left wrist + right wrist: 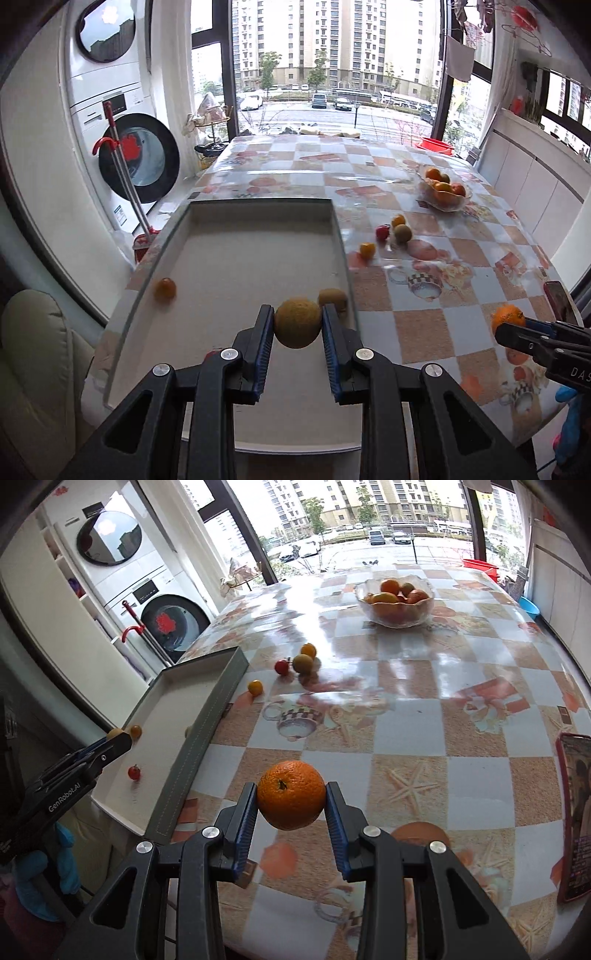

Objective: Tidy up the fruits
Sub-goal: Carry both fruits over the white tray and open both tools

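My left gripper is shut on a yellow-green round fruit and holds it above the rectangular tray. In the tray lie a small orange fruit, a brownish fruit and a cherry tomato. My right gripper is shut on an orange above the checkered table, right of the tray. It also shows in the left wrist view. Loose small fruits lie beyond the tray's corner.
A glass bowl with several fruits stands at the far side of the table. A phone in a red case lies at the table's right edge. A washing machine and a mop stand left of the table.
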Action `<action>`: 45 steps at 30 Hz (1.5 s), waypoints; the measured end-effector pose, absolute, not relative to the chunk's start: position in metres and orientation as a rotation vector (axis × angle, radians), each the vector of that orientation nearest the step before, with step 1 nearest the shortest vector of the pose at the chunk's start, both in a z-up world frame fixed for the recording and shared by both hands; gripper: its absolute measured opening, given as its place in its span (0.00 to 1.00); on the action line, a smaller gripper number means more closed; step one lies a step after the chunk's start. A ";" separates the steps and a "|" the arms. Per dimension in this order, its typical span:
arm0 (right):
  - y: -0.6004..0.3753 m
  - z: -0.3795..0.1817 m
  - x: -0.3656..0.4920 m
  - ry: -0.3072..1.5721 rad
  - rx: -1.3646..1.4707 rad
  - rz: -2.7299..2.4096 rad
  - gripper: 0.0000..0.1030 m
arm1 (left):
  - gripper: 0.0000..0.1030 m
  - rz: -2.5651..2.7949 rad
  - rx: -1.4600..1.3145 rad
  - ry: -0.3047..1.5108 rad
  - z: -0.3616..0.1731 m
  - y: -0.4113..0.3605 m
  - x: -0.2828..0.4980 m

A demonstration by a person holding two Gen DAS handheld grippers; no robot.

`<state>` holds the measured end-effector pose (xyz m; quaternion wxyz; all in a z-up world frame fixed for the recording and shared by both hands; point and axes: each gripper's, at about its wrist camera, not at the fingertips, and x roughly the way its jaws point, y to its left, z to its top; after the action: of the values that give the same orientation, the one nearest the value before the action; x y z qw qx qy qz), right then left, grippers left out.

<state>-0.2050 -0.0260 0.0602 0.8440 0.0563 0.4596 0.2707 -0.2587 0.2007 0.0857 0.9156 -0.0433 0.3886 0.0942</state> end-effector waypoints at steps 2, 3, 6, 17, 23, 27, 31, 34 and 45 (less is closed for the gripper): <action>-0.003 0.062 -0.205 0.982 0.109 0.611 0.39 | 0.27 0.227 -0.107 0.811 0.081 0.219 -0.262; 0.010 0.064 -0.205 0.986 0.101 0.630 0.39 | 0.27 0.238 -0.117 0.814 0.077 0.226 -0.264; 0.044 0.065 -0.206 0.998 0.067 0.681 0.39 | 0.27 0.248 -0.146 0.820 0.069 0.243 -0.269; 0.119 0.054 -0.206 1.043 -0.051 0.743 0.39 | 0.27 0.241 -0.166 0.822 0.050 0.260 -0.266; 0.131 0.047 -0.201 1.057 -0.092 0.744 0.39 | 0.27 0.242 -0.180 0.834 0.043 0.267 -0.264; 0.133 0.047 -0.200 1.049 -0.097 0.750 0.40 | 0.27 0.241 -0.180 0.844 0.038 0.269 -0.262; 0.136 0.053 -0.201 1.029 -0.111 0.761 0.40 | 0.27 0.246 -0.187 0.854 0.035 0.272 -0.260; 0.129 0.062 -0.199 0.995 -0.103 0.758 0.46 | 0.27 0.255 -0.183 0.847 0.037 0.274 -0.263; 0.041 0.054 -0.169 1.014 0.020 0.547 0.92 | 1.00 0.293 -0.238 0.717 0.071 0.298 -0.287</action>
<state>-0.1687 0.0411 0.0539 0.8385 0.0094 0.4794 0.2587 -0.2870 0.2980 0.0713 0.9191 -0.1158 0.3486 0.1428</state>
